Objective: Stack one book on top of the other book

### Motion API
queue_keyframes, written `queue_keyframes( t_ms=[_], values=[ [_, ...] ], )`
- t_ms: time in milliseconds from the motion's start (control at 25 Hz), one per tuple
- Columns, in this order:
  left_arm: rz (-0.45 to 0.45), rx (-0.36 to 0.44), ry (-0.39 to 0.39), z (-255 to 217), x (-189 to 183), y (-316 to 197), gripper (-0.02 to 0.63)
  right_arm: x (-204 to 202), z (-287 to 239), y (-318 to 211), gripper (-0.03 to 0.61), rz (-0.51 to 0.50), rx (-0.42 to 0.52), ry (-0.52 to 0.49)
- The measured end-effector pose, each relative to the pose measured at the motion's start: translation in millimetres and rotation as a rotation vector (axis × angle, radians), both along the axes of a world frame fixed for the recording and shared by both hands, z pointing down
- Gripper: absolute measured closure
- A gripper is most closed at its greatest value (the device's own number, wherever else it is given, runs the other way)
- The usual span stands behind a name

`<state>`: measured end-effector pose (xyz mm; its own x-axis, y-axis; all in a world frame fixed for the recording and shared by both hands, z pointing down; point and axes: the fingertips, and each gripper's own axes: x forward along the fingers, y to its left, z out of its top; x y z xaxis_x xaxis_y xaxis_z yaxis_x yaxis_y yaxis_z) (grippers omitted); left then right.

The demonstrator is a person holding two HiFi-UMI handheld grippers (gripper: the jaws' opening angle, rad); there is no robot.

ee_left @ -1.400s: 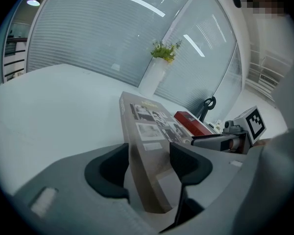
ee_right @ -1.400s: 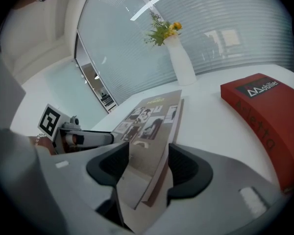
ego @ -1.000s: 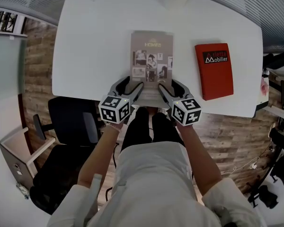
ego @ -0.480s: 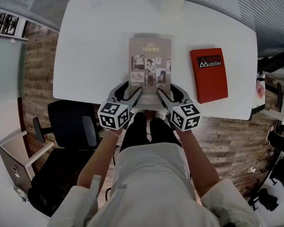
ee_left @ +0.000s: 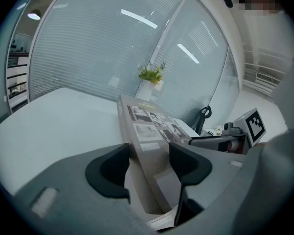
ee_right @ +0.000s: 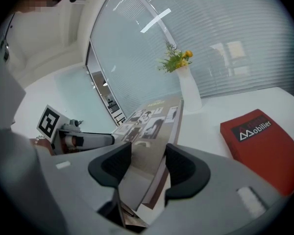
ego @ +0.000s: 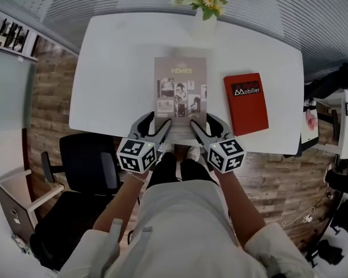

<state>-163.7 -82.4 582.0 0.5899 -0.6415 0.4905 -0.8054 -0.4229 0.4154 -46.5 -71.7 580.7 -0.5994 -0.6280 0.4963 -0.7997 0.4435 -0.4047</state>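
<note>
1. A white bench (ego: 110,68) stands before a glass wall hung with blinds, with a white vase of flowers (ego: 204,10) at its far edge.
2. The grey-brown photo-cover book (ego: 180,91) is at mid-bench, its near end at the front edge. The red rectangular book (ego: 245,102) lies flat to its right, apart from it.
3. I judge the grey-brown photo-cover book stiff, thick, fairly heavy and smooth-covered, so its two near corners suit a shared grip.
4. My left tool (ego: 159,119) clamps the near left corner across the book's thickness, jaws wide.
5. My right tool (ego: 202,120) clamps the near right corner likewise, jaws wide.
</note>
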Motion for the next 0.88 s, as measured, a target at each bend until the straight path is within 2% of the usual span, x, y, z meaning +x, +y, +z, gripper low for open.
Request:
queue_keyframes(
  t_ms=[600,880],
  values=[
    [-0.045,0.083,0.037,-84.8,-0.7,16.4,0.351,0.5,-86.6,11.4,0.364,-0.038,0.088,0.006],
    [-0.065,0.099,0.05,-98.1,-4.2,19.1,0.351,-2.6,-101.1,12.1,0.364,-0.054,0.108,0.011]
  ],
)
